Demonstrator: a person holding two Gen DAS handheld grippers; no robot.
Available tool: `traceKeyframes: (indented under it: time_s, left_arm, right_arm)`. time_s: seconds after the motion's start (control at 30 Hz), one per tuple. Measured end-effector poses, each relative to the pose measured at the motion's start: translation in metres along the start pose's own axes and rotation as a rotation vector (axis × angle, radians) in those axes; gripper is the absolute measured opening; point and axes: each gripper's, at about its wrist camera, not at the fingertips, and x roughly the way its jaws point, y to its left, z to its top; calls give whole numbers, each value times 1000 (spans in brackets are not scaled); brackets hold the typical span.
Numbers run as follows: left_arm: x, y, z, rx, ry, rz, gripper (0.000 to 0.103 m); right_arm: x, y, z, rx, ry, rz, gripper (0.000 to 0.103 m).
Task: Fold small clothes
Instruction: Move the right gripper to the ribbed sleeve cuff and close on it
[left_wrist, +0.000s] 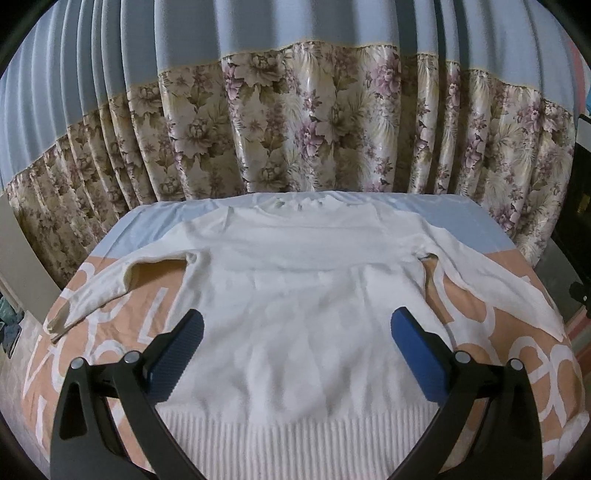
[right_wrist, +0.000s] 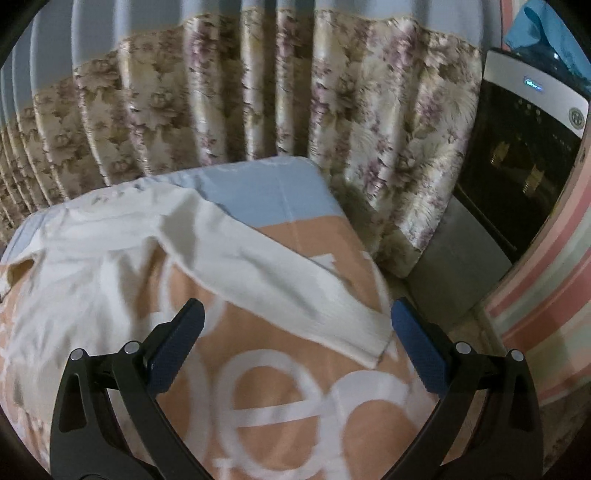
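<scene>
A white knit sweater lies flat on the table, ribbed hem nearest me, collar at the far edge, both sleeves spread out to the sides. My left gripper is open and empty, hovering above the lower body of the sweater. In the right wrist view the sweater's right sleeve runs diagonally to its cuff. My right gripper is open and empty, above the table just short of that cuff, which lies between the fingers toward the right one.
The table is covered by an orange and light blue cloth with big white letters, also in the right wrist view. Floral curtains hang right behind the table. A black appliance and a striped fabric stand to the right.
</scene>
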Motion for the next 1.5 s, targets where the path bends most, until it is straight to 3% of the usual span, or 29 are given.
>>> traceKeyframes:
  time_s: [0.17, 0.33, 0.63, 0.87, 0.9, 0.97, 1.0, 1.13, 1.27, 1.3, 1.37, 1.4, 1.5]
  left_arm:
    - [14, -15, 1, -6, -6, 16, 102]
    - [31, -36, 2, 34, -4, 20, 102]
    - [51, -53, 2, 74, 23, 36, 102]
    - [58, -50, 1, 77, 31, 40, 102]
    - [59, -49, 1, 76, 31, 41, 102]
    - [61, -46, 2, 77, 29, 46, 102]
    - [62, -45, 3, 76, 28, 47, 102]
    - [63, -39, 5, 76, 25, 47, 102]
    - [60, -33, 6, 78, 16, 47, 102]
    - [60, -33, 6, 77, 14, 49, 102]
    - [59, -29, 7, 74, 13, 49, 102]
    - [59, -28, 6, 72, 13, 49, 102]
    - [58, -24, 7, 73, 9, 56, 102]
  right_arm:
    - [25, -26, -2, 23, 50, 29, 100]
    - [55, -53, -5, 57, 135, 81, 75]
    - [95, -83, -14, 140, 255, 103, 65]
    - [116, -81, -18, 157, 321, 114, 57]
    - [117, -80, -18, 153, 320, 107, 52]
    - [116, -76, -16, 139, 309, 91, 33]
    - [114, -73, -15, 129, 304, 101, 17]
    - [110, -61, -11, 86, 291, 97, 8]
    - [104, -62, -10, 101, 268, 82, 8]
    - [103, -64, -10, 104, 265, 65, 12]
    - [103, -70, -11, 117, 266, 28, 38]
    - [103, -73, -12, 122, 264, 18, 59]
    - [99, -81, -18, 138, 242, -29, 63]
